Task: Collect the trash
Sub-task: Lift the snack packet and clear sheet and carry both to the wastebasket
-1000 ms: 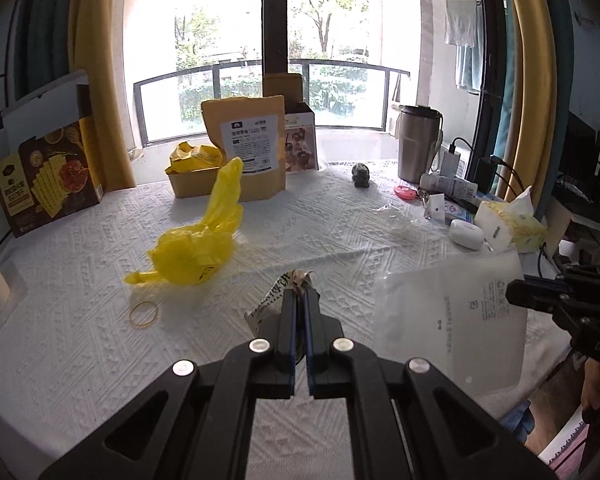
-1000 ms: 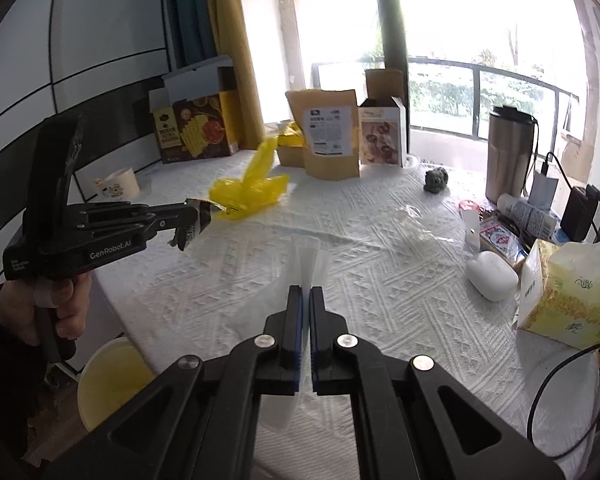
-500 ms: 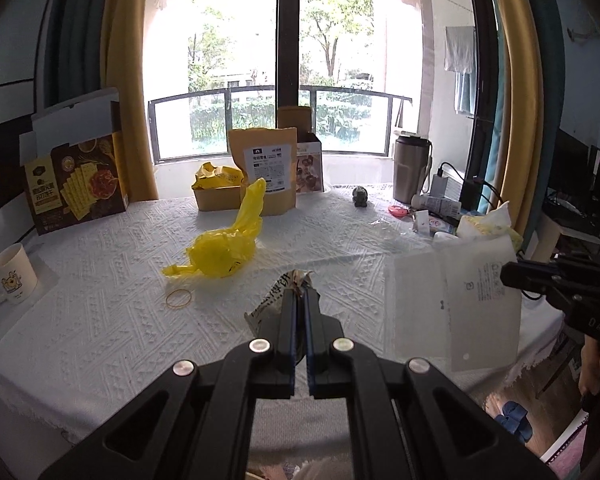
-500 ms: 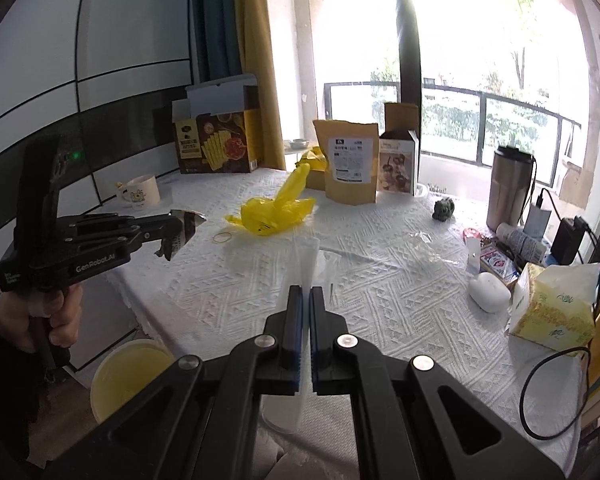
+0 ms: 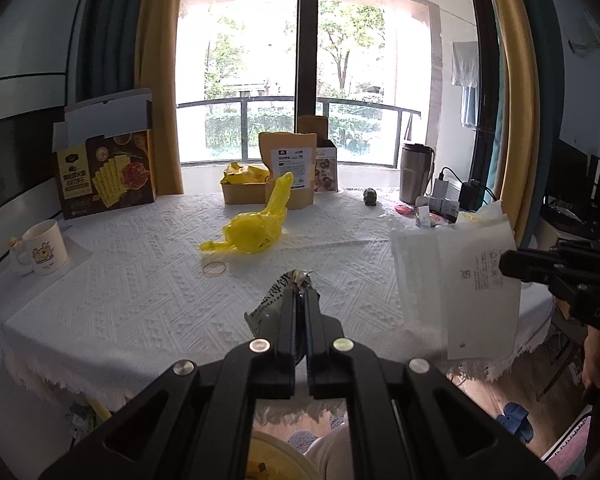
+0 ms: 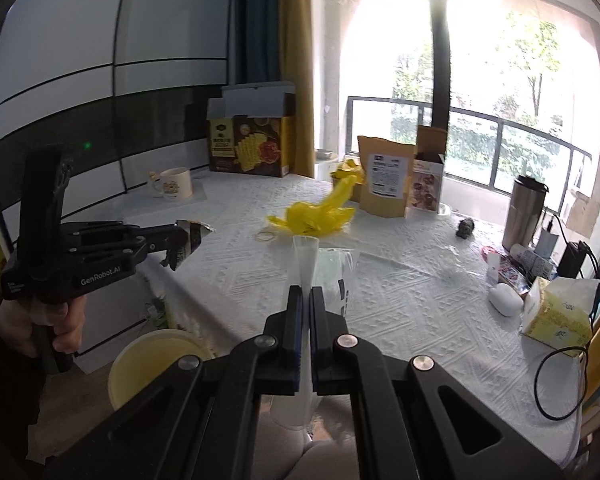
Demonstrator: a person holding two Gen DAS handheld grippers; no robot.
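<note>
left gripper (image 5: 299, 294) is pinched tight on a crumpled snack wrapper (image 5: 278, 294), held in the air at the near edge of the table (image 5: 140, 300). right gripper (image 6: 306, 294) is clamped on a clear plastic bag (image 6: 332, 276), also off the table. yellow plastic bag (image 5: 256, 228) and rubber band (image 5: 214, 268) lie on the white cloth; a yellow bin (image 6: 152, 364) sits on the floor below.

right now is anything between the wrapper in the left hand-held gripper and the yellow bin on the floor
Nothing visible. The left hand-held gripper holds the crumpled wrapper in open air beside the table edge. The yellow bin sits lower down on the floor with its mouth open, and only empty space shows between them.
</note>
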